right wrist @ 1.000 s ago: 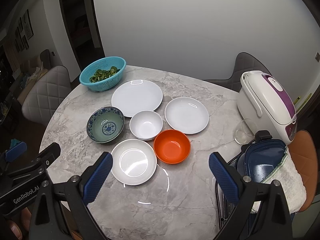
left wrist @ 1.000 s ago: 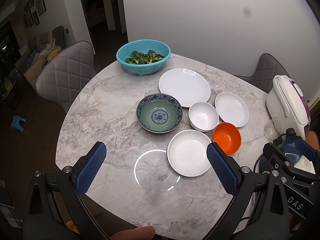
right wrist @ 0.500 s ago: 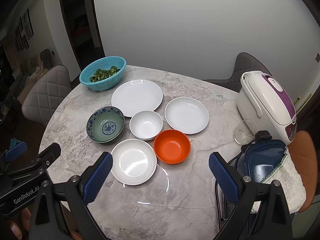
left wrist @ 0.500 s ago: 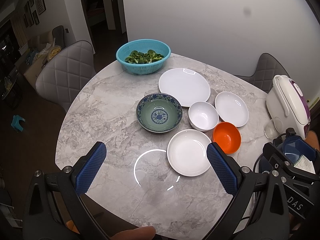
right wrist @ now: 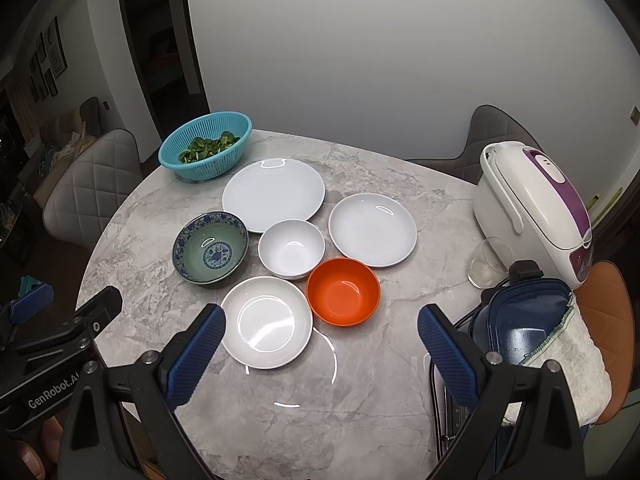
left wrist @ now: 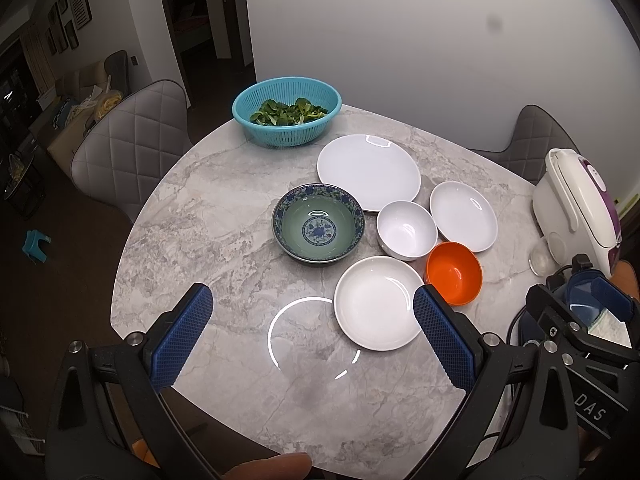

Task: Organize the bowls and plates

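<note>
- Dishes sit grouped near the middle of the round marble desk [right wrist: 360,380], none stacked.
- Big plate [right wrist: 273,194] lies farthest back, just in front of the teal basket [right wrist: 206,148] of greens [right wrist: 208,147].
- Patterned bowl [right wrist: 210,247] stands on the left of the group, apart from the white bowl [right wrist: 291,249] at the centre.
- Mid plate [right wrist: 373,230] lies to the right of the white bowl, just beside it; whether they touch I cannot tell.
- Orange bowl [right wrist: 343,292] stands in front of the white bowl and touches or nearly touches it; the deep plate [right wrist: 266,322] lies to its left, rim close against it.
- Left gripper [left wrist: 312,338] hovers above the near desk edge, fingers [left wrist: 182,342] spread wide and holding nothing; in its view the right pad overlaps the edge of the deep plate [left wrist: 378,308].
- Right gripper [right wrist: 320,356] hovers likewise, fingers [right wrist: 196,356] wide apart and empty, with the deep plate and orange bowl seen between them.
- Rice cooker [right wrist: 532,208] stands at the right edge with a clear glass [right wrist: 486,264] in front of it.
- Blue container [right wrist: 520,324] with a white towel [right wrist: 576,372] draped on it sits at the near right.
- Padded chairs [left wrist: 132,148] stand around the desk.
</note>
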`<state>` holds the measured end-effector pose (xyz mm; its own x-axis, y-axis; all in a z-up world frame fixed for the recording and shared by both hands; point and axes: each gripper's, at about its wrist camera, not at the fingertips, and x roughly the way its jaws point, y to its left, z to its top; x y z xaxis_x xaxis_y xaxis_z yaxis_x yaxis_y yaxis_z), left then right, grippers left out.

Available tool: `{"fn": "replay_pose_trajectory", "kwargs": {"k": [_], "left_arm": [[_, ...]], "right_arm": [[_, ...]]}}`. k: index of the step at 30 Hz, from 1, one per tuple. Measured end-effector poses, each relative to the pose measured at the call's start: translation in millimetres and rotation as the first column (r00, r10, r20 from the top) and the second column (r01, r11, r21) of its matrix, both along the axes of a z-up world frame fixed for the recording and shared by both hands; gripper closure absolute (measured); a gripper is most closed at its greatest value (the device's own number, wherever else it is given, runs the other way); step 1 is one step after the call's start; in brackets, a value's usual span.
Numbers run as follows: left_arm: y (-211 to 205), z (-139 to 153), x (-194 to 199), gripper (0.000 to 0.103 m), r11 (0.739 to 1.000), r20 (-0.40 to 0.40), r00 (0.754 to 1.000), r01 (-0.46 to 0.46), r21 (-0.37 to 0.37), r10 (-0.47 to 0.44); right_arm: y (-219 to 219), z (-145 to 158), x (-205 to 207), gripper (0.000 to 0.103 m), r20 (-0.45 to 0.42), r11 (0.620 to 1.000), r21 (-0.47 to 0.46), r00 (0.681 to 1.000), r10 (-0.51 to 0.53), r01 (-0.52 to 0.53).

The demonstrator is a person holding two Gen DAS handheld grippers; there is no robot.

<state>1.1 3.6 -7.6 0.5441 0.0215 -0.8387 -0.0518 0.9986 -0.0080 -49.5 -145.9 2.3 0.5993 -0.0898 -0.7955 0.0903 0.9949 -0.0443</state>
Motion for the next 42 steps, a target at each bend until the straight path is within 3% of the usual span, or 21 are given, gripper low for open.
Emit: {"fn": "replay_pose_trajectory", "kwargs": {"k": [36,42], "left_arm": [[1.8,-11.0,-4.6,0.001,1.000,-0.005,1.000,0.004,0.007,-0.004],[8.0,-40.2,-8.7,0.002,0.999,-0.041,0.998,0.045,-0.019,-0.046]], "right_arm": [[-2.3,-1.7,2.6,0.004,-0.005,1.000,-0.002,1.000,0.004,-0.004],[-14.6,-11.3,0.4,0.004,-0.003,0.999,0.034,0.999,0.032,-0.032]]}}
